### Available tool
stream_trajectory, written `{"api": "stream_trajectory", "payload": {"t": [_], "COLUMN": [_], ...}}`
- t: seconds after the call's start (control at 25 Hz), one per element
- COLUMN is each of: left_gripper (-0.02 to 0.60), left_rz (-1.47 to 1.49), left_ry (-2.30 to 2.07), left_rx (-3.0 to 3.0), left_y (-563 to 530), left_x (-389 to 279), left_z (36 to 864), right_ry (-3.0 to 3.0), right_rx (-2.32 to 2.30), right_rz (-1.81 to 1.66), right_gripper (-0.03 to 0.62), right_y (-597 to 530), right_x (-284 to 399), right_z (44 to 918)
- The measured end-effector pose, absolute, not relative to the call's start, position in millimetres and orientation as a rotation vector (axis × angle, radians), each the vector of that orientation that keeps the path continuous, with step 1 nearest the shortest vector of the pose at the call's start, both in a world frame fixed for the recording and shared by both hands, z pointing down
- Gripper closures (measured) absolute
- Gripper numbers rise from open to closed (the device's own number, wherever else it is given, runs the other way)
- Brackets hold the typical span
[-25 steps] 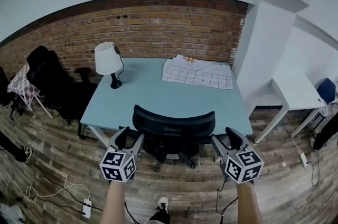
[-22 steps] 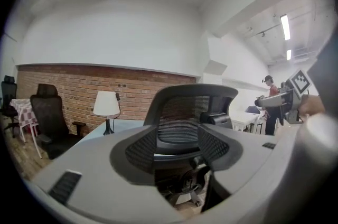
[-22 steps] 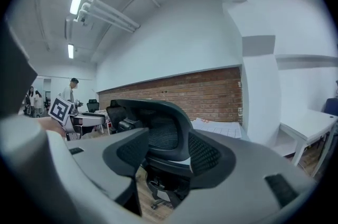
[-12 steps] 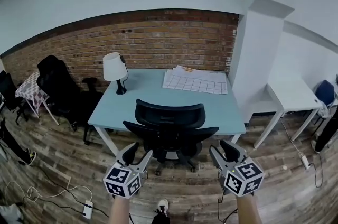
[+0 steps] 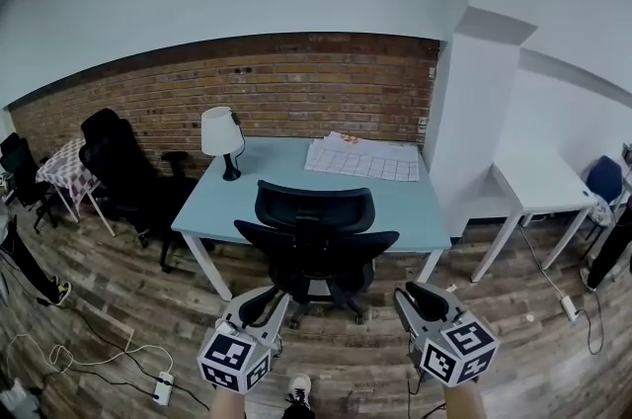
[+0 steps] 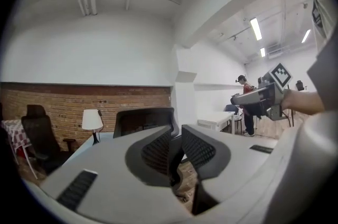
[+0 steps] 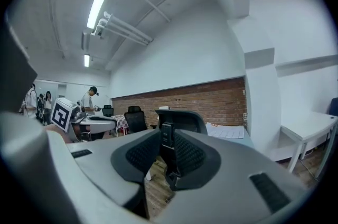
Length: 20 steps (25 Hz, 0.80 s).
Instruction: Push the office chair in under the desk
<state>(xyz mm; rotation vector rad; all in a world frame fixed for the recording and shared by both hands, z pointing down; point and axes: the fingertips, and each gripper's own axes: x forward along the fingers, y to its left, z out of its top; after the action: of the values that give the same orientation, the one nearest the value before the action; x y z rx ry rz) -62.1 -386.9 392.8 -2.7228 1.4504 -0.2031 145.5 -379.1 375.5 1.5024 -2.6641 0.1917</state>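
Note:
The black mesh office chair (image 5: 314, 231) stands at the front edge of the light blue desk (image 5: 259, 187), its back towards me and its wheeled base on the wood floor. Both grippers hang low in the head view, well short of the chair and touching nothing. My left gripper (image 5: 263, 304) points at the chair's left side, and its jaws are closing to a narrow gap with nothing between them. My right gripper (image 5: 414, 294) does the same on the right. The chair back (image 6: 143, 121) shows beyond the left gripper (image 6: 175, 145). The chair's spine (image 7: 167, 136) shows through the right gripper's (image 7: 167, 151) gap.
A white lamp (image 5: 221, 134) and a gridded sheet (image 5: 361, 161) lie on the desk. Another black chair (image 5: 112, 165) stands at the left, a white table (image 5: 538, 184) and a white pillar (image 5: 475, 116) at the right. Cables and a power strip (image 5: 162, 388) lie on the floor.
Both grippers have drawn back from the sides of the chair's backrest and sunk lower in the view. Their jaws have narrowed from wide open. The chair now looks farther off.

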Motion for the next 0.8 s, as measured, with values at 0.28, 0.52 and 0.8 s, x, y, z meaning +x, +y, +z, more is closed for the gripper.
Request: {"api": "stream_trajectory", "payload": {"t": [0.28, 0.52, 0.8], "left_gripper": [0.565, 0.568, 0.568], "left_rz": [-0.209, -0.245, -0.266], "left_ry": [1.402, 1.358, 1.337], "left_rx": [-2.708, -2.687, -2.688], "left_y": [-360, -351, -346], "left_x": [-50, -37, -31], "left_z": [380, 376, 374], "right_ry": [-2.670, -2.626, -2.583], "right_rx": [1.502, 1.502, 1.486], "right_rz": [0.109, 0.057, 0.020], "right_gripper": [0.557, 0.574, 0.574], "right_y": [-355, -345, -341], "right_x": [143, 143, 144], "right_z": [360, 357, 361]}}
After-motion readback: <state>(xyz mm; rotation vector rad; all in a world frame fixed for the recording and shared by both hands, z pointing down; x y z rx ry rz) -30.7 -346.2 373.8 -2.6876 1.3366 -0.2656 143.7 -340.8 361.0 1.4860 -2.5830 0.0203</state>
